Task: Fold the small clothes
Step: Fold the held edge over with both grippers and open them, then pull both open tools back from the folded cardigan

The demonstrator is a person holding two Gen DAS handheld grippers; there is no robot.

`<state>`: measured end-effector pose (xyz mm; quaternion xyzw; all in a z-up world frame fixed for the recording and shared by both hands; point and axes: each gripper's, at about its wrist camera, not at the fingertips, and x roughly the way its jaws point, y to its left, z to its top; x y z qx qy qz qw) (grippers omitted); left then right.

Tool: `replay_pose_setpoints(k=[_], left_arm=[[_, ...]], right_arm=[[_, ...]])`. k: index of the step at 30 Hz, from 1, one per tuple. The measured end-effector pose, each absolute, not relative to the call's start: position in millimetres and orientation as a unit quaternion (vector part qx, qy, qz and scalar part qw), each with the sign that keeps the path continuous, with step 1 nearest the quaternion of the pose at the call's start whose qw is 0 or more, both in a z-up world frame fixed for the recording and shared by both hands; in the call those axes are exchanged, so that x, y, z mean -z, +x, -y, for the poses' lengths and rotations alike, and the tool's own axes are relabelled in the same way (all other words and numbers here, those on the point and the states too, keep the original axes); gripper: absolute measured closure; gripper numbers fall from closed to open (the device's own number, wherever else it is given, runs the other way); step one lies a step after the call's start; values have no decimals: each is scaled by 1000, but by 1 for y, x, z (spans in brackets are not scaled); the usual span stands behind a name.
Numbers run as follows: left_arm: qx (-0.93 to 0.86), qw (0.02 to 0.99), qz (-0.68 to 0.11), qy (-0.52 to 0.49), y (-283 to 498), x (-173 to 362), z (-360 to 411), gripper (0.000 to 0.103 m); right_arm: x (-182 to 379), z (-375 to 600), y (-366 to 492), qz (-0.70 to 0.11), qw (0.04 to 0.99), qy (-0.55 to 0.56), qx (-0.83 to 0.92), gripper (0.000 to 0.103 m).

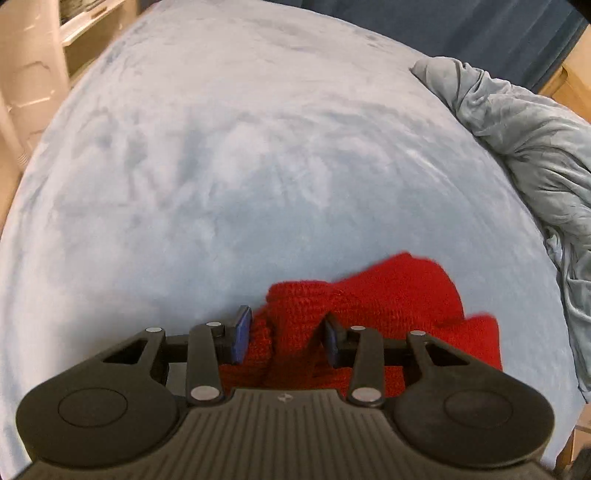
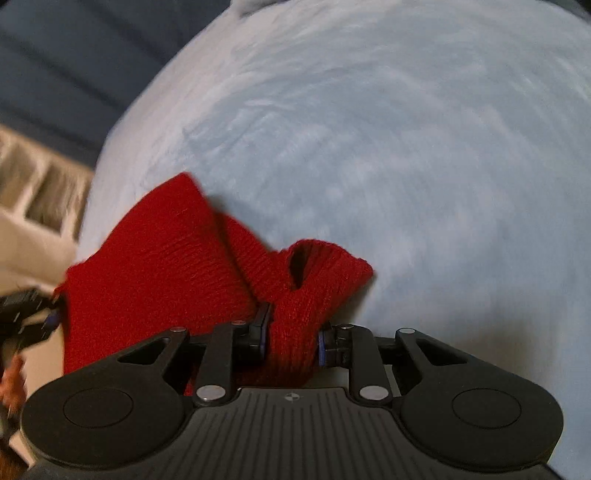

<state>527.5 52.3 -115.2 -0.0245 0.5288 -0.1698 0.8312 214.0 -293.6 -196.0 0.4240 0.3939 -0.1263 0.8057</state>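
A small red knitted garment (image 1: 388,295) hangs over a pale blue fleece-covered bed (image 1: 221,166). My left gripper (image 1: 286,338) has its blue-padded jaws closed on a bunched edge of the garment. In the right wrist view the garment (image 2: 159,266) spreads to the left, with a cuff-like opening (image 2: 317,266) ahead. My right gripper (image 2: 291,339) is shut on a thick fold of it just below that opening. The left gripper (image 2: 33,321) shows at the far left edge, at the garment's other side.
A crumpled grey-blue blanket (image 1: 524,166) lies along the bed's right side. A dark blue curtain (image 1: 443,26) hangs behind the bed. Pale furniture (image 1: 29,74) stands to the left, and a white slatted piece (image 2: 33,184) sits beyond the bed edge.
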Motion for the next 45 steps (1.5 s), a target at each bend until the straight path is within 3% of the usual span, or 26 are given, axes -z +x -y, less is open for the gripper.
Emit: replay_pose_setpoints(k=[6,10,12,16,17,18,19,21,25,29,31,33,34,35,36,40,45], left_arm=[[137,849,-497,-118,510,99,-118,25],[176,851,-477,-136,493,84,-138,23],[190,849,-476,-127,492,84,-126,16],[174,839,-508,-91,500,115,-88,13],[168,835,-516,-93,499,123,-83,20],[172,839,-507,-96,495,126,-77,61],[178,847,-493,-91,489,124,-72,80],[168,861,-471,-92,477,109,-70,87],[163,870,-435,-163,444,67,-111,88],[89,866,-476,-127,469,106,-129,88],[96,855,-495,-122,488,133,-125,80],[87,854,-498,-128,498,145,-117,48],[89,859,-491,-116,499,145,-114,38],[80,864,-487,-103,498,144,-113,14],[60,868,-484,-91,493,143,-114,1],[69,858,-493,-124,454,139,-139,0],[116,812,-528,-220,407,165,-149,0]], right_arm=[[191,305,233,-413,808,404,114,68],[180,315,241,-411,817,394,94,61],[174,316,243,-406,820,391,98,55],[169,317,243,-404,824,384,101,49],[168,318,242,-405,825,381,101,49],[166,319,241,-407,825,379,101,49],[164,320,240,-409,826,374,103,49],[156,323,238,-398,837,357,115,49],[127,324,238,-334,881,320,101,49],[126,309,271,-350,886,304,23,44],[141,298,290,-381,876,295,4,44],[155,289,300,-409,869,280,4,44],[160,287,301,-419,865,276,10,44],[165,287,300,-425,861,279,13,43],[166,288,296,-425,858,287,10,42],[169,301,290,-425,850,310,-4,22],[185,312,319,-471,833,290,-27,15]])
